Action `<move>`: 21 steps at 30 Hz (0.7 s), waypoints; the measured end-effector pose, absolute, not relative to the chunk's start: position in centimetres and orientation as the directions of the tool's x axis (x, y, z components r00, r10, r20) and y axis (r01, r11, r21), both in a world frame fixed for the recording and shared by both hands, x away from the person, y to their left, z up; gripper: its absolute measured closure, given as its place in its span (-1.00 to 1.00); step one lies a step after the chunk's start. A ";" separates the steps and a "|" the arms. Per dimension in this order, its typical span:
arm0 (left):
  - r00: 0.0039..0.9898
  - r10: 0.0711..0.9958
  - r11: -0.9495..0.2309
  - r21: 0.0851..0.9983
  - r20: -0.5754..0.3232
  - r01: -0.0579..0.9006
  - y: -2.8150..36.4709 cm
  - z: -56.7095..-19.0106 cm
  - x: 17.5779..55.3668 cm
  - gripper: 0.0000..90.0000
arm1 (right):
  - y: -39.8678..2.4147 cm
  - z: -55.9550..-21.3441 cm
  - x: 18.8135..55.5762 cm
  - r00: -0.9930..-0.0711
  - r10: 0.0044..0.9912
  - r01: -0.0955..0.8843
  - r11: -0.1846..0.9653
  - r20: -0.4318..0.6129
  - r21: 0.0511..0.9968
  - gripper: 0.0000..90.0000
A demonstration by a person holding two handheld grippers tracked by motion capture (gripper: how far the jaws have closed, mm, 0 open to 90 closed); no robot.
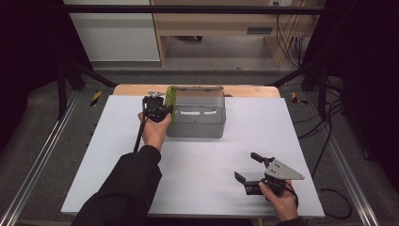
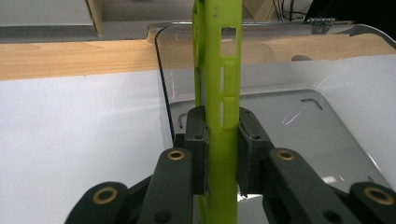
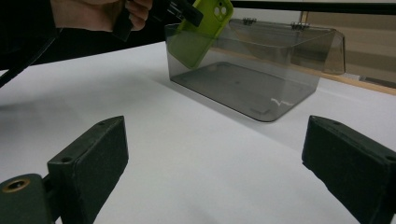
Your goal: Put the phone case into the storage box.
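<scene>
Two grippers in my hands: nearest me, the right gripper (image 1: pixel 253 170) rests spread wide over the white table (image 1: pixel 202 188), well short of the clear smoky plastic box (image 1: pixel 197 117). My left gripper (image 2: pixel 223 135) pinches the lime-green phone case (image 2: pixel 219 93) edge-on at the box's left wall.

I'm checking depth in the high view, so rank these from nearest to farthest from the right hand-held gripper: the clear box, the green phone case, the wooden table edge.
1. Clear box: up and left of the right hand-held gripper, mid-table.
2. Green phone case: at the box's left end, clamped by the left hand-held gripper.
3. Wooden table edge: along the far side, behind the box.
</scene>
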State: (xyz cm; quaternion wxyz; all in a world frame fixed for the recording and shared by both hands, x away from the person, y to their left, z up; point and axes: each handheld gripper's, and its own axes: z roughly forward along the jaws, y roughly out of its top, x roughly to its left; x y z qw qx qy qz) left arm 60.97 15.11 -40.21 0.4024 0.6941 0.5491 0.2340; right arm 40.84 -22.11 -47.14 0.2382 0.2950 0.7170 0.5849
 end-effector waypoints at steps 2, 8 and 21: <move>0.287 0.950 -0.071 0.814 -0.121 0.577 15.1 -40.3 61.0 0.72 | -22.1 -47.1 40.8 -0.712 0.702 0.145 0.140 0.005 0.979 -0.84; 0.288 0.948 -0.063 0.810 -0.133 0.583 15.1 -40.4 61.1 0.72 | -22.1 -47.1 40.9 -0.712 0.702 0.146 0.141 0.005 0.979 -0.84; 0.288 0.945 -0.049 0.802 -0.156 0.596 15.1 -40.7 61.2 0.72 | -22.1 -47.2 40.9 -0.712 0.702 0.149 0.143 0.006 0.978 -0.84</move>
